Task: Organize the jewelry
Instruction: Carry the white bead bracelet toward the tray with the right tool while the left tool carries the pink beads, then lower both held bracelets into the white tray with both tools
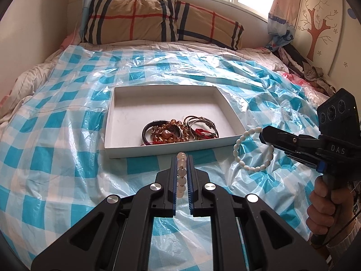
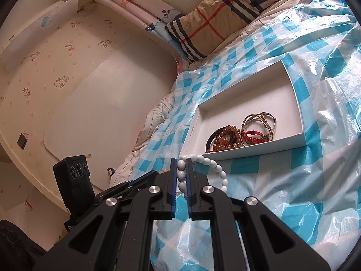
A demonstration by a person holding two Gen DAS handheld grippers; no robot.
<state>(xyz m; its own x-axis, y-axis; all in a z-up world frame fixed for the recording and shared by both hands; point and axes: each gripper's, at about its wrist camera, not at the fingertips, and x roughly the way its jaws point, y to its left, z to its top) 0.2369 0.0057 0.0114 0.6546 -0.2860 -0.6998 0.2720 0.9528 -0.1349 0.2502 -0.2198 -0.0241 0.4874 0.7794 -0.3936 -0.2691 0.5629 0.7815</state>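
The left gripper (image 1: 181, 158) is clamped on a pale pink bead bracelet (image 1: 181, 176), just short of the white box (image 1: 126, 103) that already holds a pile of bracelets (image 1: 180, 131). Carry it over the near wall before releasing. To its right, the right gripper (image 1: 262, 136) pinches a white bead bracelet (image 1: 242, 160) beside the box's corner; lift the hanging loop clear of the rim, then lower it onto bare floor.

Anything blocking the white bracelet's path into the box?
Nothing visible. The white bracelet hangs from the right hand-held gripper just outside the box's near-right corner; only the low box wall lies between, and the floor beyond the jewelry pile is open.
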